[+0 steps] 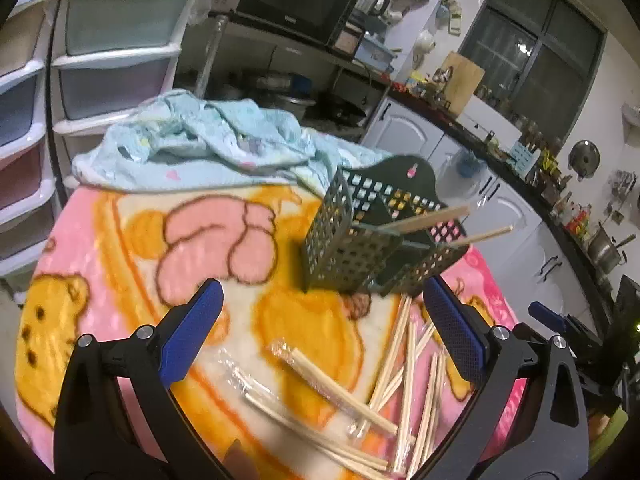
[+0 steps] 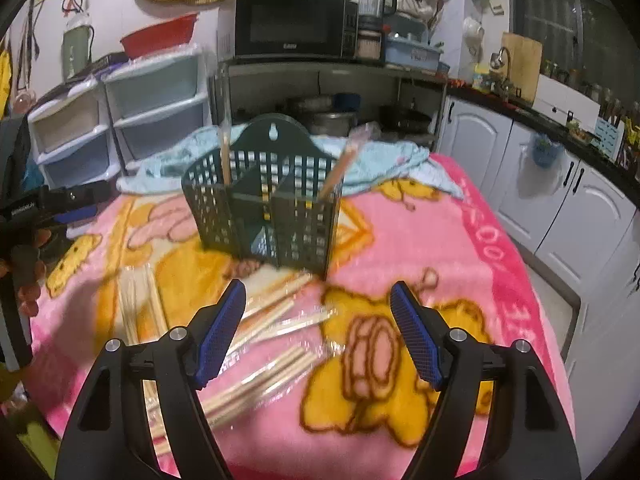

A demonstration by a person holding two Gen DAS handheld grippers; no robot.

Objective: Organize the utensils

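Observation:
A dark green perforated utensil holder [image 1: 360,236] stands on the pink cartoon blanket [image 1: 132,248] and also shows in the right wrist view [image 2: 264,204]. Two wrapped chopstick pairs [image 1: 432,218] stick out of it, seen upright in the right wrist view [image 2: 225,152]. Several wrapped wooden chopsticks [image 1: 384,384] lie loose on the blanket in front of the holder, and the right wrist view shows them too [image 2: 264,344]. My left gripper [image 1: 320,320] is open and empty above the loose chopsticks. My right gripper [image 2: 318,320] is open and empty, with chopsticks under its left finger.
A crumpled light blue cloth [image 1: 200,148] lies behind the holder. Plastic drawer units [image 2: 120,112] stand at the far left, a shelf with a microwave [image 2: 292,28] behind the table, white cabinets [image 2: 560,184] to the right. The other gripper shows at the left edge [image 2: 36,208].

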